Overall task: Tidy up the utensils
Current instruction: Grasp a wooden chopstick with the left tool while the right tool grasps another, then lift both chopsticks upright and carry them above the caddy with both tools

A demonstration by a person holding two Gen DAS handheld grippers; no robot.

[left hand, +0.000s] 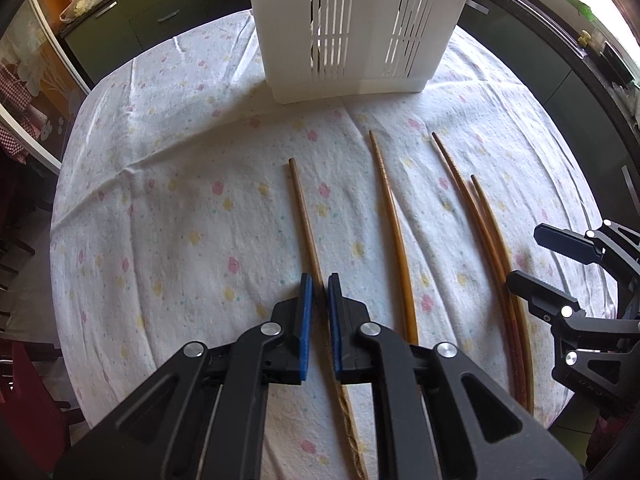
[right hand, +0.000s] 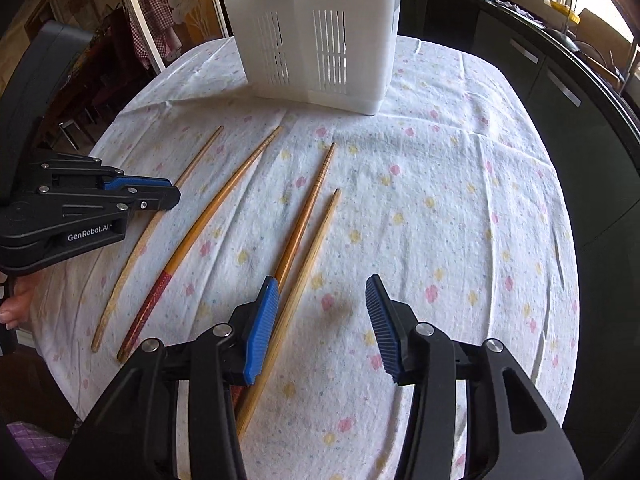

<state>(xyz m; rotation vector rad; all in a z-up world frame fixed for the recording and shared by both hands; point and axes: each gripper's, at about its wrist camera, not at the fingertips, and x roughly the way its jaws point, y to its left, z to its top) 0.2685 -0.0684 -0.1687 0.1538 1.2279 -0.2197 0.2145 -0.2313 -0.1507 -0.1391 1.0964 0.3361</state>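
Left gripper (left hand: 320, 286) sits lowest in the left wrist view, jaws narrowed to a slim gap with the leftmost chopstick (left hand: 306, 220) running between the blue pads (left hand: 306, 304); contact between pad and stick cannot be told from either view. Right wrist view shows the same gripper side-on over that stick, its jaws close together.

Right gripper (right hand: 322, 316) hovers above the tablecloth (right hand: 440, 220), jaws spread wide, nothing between them. Its left pad (right hand: 262, 332) lies just beside the two rightmost chopsticks.

Four chopsticks lie flat on the floral cloth, tips pointing toward the white slotted utensil holder (right hand: 312, 36):
- leftmost, pale, under the left gripper
- second chopstick (right hand: 224, 200), amber with a red patterned handle end
- third chopstick (right hand: 308, 204), ridged at the tip
- fourth chopstick (right hand: 304, 272), pale, touching or nearly touching the third near the handle end

Holder stands upright at the far side of the table, well apart from the chopstick tips. Dark cabinets (right hand: 560, 92) line the background.
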